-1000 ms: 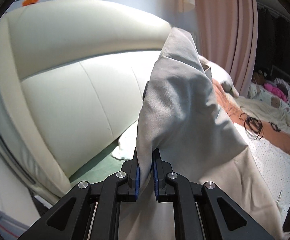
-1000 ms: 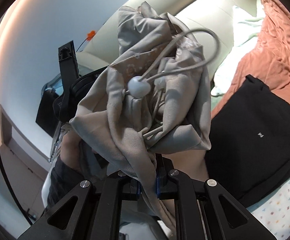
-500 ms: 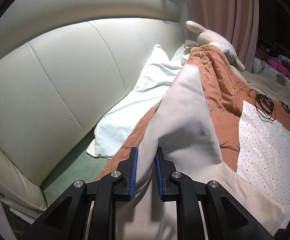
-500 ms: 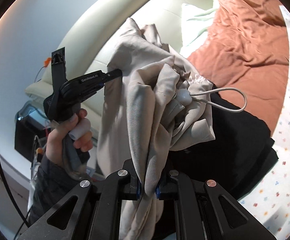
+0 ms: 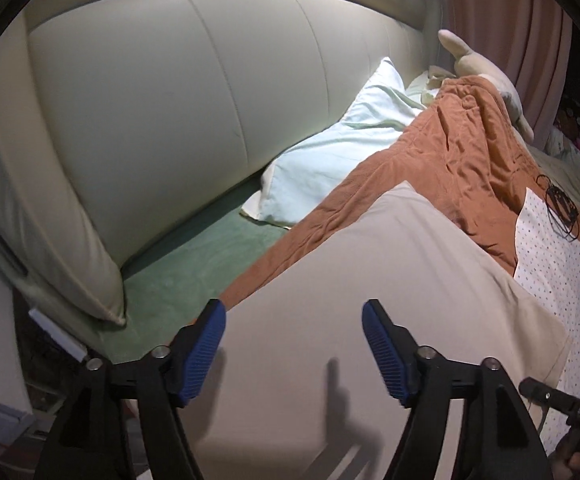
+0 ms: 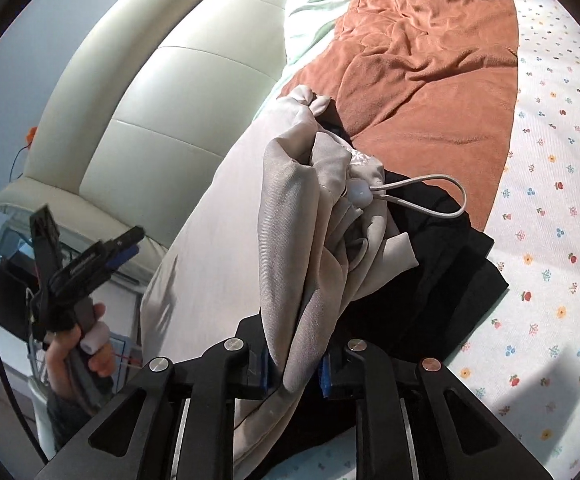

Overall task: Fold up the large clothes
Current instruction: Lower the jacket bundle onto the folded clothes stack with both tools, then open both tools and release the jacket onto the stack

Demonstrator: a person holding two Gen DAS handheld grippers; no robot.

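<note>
The beige garment (image 5: 389,280) is thin, soft and light, and it drapes and bunches freely. My judgement is that it will slide on itself and lose a crease unless it is laid flat and held at the hems or corners. The bunched end carries a drawcord loop (image 6: 429,196) with a round toggle (image 6: 359,194). That end is best gripped by the fabric beside the cord, not by the cord itself.

Most of the garment now lies spread on the bed, over the rust-brown blanket (image 5: 461,160) and beside the pale green pillow (image 5: 349,148). Its gathered end lies over a black folded garment (image 6: 449,280) on the flower-print sheet (image 6: 561,200).

The left claw (image 5: 293,340) is opening. Its blue pads (image 5: 206,344) stand wide apart above the flat cloth and pinch nothing. The right claw (image 6: 295,368) is also opening. A hanging fold of the beige fabric passes between its jaws, and on the side that shows a narrow gap separates pad and cloth, so the hold looks released.

1 second ago both claws were clenched on the garment and held it up in the air. Half a second ago the left claw was already lower over the bed but still pinching. Now the left end lies flat and the right end is slumping onto the black garment.
</note>
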